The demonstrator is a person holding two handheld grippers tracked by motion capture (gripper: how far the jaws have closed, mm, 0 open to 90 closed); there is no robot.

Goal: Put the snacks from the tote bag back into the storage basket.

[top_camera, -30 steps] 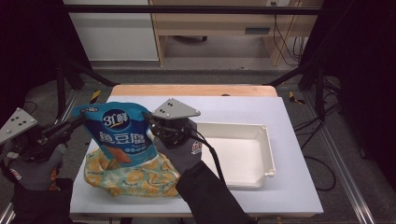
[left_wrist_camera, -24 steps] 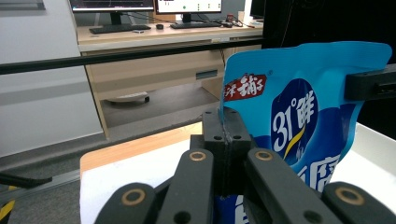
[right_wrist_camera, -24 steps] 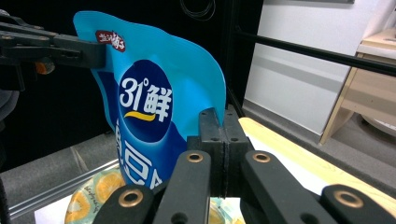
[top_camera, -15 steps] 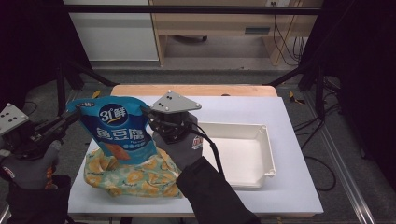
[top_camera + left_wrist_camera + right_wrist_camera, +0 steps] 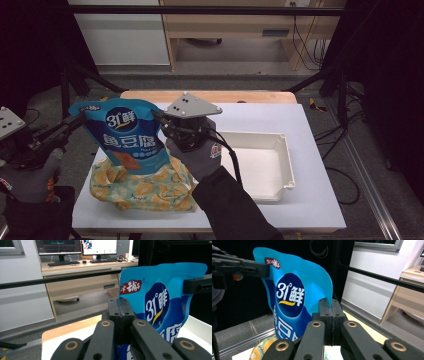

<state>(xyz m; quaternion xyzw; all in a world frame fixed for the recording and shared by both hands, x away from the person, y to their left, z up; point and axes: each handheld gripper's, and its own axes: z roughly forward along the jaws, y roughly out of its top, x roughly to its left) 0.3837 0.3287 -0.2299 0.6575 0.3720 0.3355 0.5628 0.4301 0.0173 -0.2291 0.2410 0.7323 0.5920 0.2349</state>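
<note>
**Blue pouch held up between two tools**

Hung above the desk [image 5: 310,200] over a yellow floral bag [image 5: 145,190] — the pouch [image 5: 127,137], upright, stretched by its top corners. Left tool [image 5: 120,315] clamped on one upper edge, jaws together on the film; right tool [image 5: 329,315] likewise pinched shut on the opposite edge. Probably light, soft and slick: glossy film, likely to slip or crease, so best gripped at the flat sealed rim rather than the belly. Beside it, well apart, sat a white tray [image 5: 280,145] — nothing in it. Contents of the floral bag hidden.
</note>
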